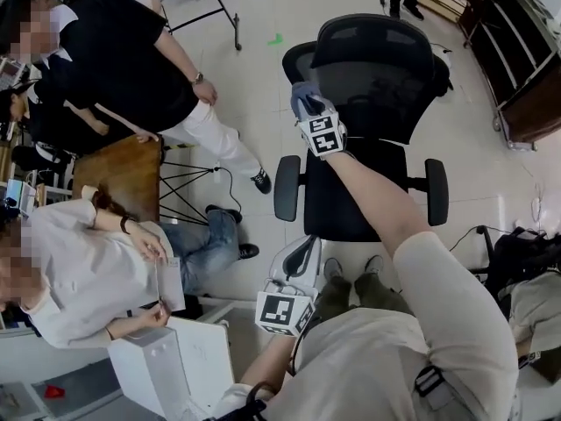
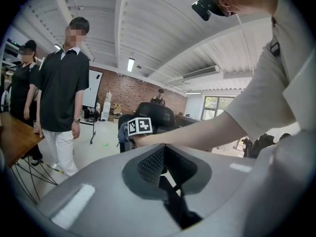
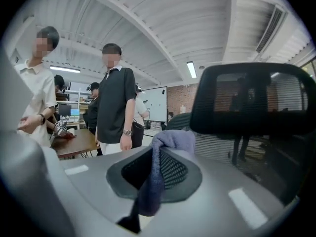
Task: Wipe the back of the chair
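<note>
"Blue-grey cloth [image 3: 167, 149]: have you got a proper hold of it?"

"Yes. My right gripper [image 3: 158, 179] is pinching it, with a fold bunched up over the jaw tips."

"And where's the chair back [image 1: 379, 86] from there?"

"Straight ahead of the cloth and a little to my right. The mesh stands upright and spreads out sideways, with the headrest [image 3: 249, 98] above it. The cloth is up by the back's top left corner, though I can't tell whether it's touching."

"What about your other hand?"

"My left gripper [image 2: 165, 171] is pressed together on nothing, low by my waist and well away from the chair. I reckon the right one does the wiping, sweeping rightward across the mesh."
</note>
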`<state>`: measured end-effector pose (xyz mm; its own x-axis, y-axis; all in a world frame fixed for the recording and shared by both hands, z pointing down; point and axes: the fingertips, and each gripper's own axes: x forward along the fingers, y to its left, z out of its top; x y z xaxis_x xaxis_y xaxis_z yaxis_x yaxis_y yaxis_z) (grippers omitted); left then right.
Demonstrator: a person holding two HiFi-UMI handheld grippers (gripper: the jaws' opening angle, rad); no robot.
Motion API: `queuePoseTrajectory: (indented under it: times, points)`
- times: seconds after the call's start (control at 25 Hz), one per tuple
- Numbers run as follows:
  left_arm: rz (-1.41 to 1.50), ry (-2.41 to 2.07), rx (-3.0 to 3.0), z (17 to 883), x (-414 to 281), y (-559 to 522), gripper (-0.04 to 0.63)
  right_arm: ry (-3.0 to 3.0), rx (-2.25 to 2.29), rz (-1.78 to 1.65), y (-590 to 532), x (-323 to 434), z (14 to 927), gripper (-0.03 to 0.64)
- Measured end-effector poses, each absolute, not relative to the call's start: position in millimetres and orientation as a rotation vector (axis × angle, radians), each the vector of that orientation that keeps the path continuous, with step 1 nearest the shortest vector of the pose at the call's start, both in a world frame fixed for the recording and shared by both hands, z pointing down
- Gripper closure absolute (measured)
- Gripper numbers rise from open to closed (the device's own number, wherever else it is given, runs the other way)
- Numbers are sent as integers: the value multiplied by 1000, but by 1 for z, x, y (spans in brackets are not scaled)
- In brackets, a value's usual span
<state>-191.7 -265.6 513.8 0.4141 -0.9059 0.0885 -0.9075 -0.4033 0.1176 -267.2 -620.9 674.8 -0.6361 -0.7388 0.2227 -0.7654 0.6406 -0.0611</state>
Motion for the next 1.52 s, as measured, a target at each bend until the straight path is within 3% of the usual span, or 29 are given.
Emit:
queuePoseTrajectory:
  times: [0.2,0.36,0.8,0.96,1.12,1.36,1.52]
  points:
    - [46,-1705,2411,530,-216,-287,532,-2615,1276,269,-708,-292,683,578]
    - [74,-1710,2362,553,-230,-284,532,-2566,1366,270,-728,-255,689,578]
    - [131,-1492,2481,563,-156,-309,532,-2245,1814,337,-740,83,718,578]
    - [155,-1413,2508,575,-124,-319,532,-2231,1824,317,-739,137,722,578]
    - [159,-1394,2534,578,-114,-326,532,-2362,1783,280,-724,90,711,578]
    - [108,-1473,2503,563,-149,-331,532,-2626,1319,195,-674,-159,742,578]
    - [94,-1595,2447,562,-171,-326,532,-2631,1257,310,-686,-248,760,578]
